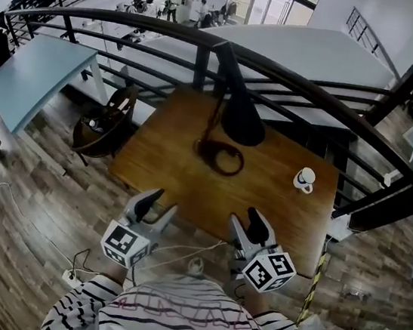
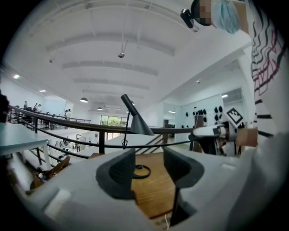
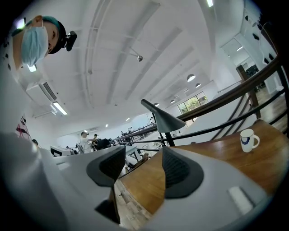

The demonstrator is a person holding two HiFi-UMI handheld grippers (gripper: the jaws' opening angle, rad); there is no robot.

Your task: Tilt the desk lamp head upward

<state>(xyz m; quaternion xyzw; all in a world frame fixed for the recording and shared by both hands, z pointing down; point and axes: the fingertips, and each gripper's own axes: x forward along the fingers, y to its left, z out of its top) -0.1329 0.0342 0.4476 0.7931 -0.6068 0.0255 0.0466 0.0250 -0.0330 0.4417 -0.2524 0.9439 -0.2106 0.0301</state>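
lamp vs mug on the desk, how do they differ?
Colour: the lamp is black, the mug is white.
Size: the lamp stands tall on a thin stem, the mug is low and small.
Place: the lamp sits mid-table near the railing, the mug sits near the table's right edge in the head view.
Both stand on the wooden table.

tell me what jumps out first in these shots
A black desk lamp with a cone-shaped head stands at the far middle of the wooden table, just in front of a dark curved railing. A white mug sits alone near the table's right edge. At the near edge, the left gripper and right gripper are side by side, jaws apart and empty.
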